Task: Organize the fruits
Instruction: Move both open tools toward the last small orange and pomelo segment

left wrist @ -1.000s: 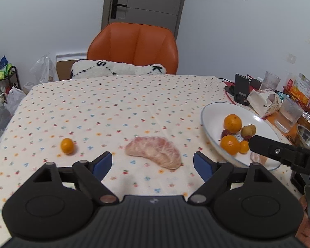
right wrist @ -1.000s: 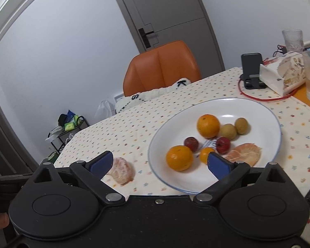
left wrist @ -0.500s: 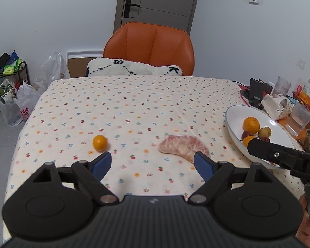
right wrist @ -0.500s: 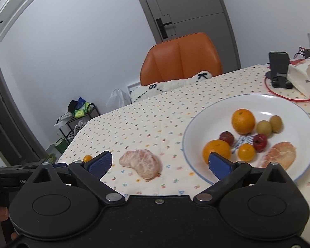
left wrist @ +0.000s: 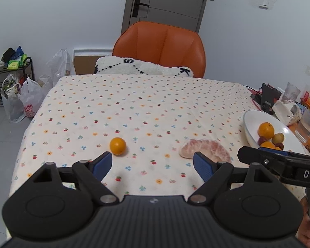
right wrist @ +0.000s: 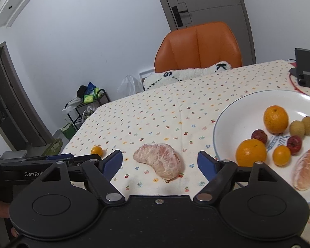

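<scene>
Fingers first: the right gripper (right wrist: 160,164) is spread wide with nothing in it, and the peeled pomelo wedge (right wrist: 160,160) sits on the counter (right wrist: 175,111) pretty much dead centre between its blue pads, just ahead of them. Its long side runs across the gap and a bit diagonal, fat end toward the right pad, so I'd guess a small twist of the wrist helps before closing. The left gripper (left wrist: 153,165) is wide open and empty too, and from its view the wedge lies off to the right, partly behind the right finger, while the small orange (left wrist: 117,146) sits just beyond the left pad. So I'd say right hand takes the wedge, left takes the orange.

Further right is the white plate (right wrist: 225,124), already holding two oranges, a tiny one, some small red and green fruits and another wedge. Beyond the counter there's an orange chair (right wrist: 198,45) with a fluffy cushion.
</scene>
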`<move>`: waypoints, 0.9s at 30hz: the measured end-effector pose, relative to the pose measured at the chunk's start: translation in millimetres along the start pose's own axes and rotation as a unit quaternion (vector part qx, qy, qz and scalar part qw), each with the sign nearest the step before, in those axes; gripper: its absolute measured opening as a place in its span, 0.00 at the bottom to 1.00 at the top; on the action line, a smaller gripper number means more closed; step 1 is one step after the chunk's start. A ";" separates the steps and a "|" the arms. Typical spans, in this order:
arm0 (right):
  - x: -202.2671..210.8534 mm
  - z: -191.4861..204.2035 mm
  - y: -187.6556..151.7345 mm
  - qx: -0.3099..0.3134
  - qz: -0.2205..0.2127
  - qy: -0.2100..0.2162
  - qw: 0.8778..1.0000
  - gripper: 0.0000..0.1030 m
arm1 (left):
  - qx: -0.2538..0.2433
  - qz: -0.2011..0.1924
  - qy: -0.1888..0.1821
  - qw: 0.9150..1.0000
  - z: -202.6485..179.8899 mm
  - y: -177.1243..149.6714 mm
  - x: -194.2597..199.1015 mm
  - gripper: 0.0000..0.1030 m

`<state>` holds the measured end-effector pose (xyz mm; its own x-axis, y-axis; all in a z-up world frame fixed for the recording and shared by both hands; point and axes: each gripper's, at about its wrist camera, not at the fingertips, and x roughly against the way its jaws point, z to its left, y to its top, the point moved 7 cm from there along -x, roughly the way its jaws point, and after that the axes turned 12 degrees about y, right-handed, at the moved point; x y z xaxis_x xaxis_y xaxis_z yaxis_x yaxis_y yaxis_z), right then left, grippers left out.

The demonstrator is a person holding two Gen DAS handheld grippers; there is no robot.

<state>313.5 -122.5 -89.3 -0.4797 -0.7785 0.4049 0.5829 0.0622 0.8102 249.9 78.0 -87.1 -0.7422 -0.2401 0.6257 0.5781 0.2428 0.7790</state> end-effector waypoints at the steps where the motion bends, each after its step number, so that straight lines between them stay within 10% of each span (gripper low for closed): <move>1: -2.7 -0.2 0.1 -0.001 0.002 0.001 1.000 0.73 | 0.003 0.002 0.000 1.000 1.7 0.3 -3.2 0.81; 18: -31.8 -9.2 7.2 0.007 0.030 -0.014 0.999 0.63 | 0.024 0.013 0.033 0.999 21.7 4.8 -55.9 0.56; 24: -31.9 -8.2 12.7 0.012 0.028 -0.020 0.999 0.63 | 0.023 0.009 0.035 0.999 20.8 7.6 -59.5 0.21; 27: -34.5 -7.5 11.4 0.014 0.032 -0.023 0.999 0.63 | 0.019 0.010 0.018 1.000 17.1 3.9 -54.4 0.21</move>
<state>341.5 -99.7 -97.2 -0.4719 -0.7432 0.4743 0.5955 0.1281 0.7931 286.7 108.1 -118.8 -0.7177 -0.2687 0.6424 0.5789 0.2826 0.7649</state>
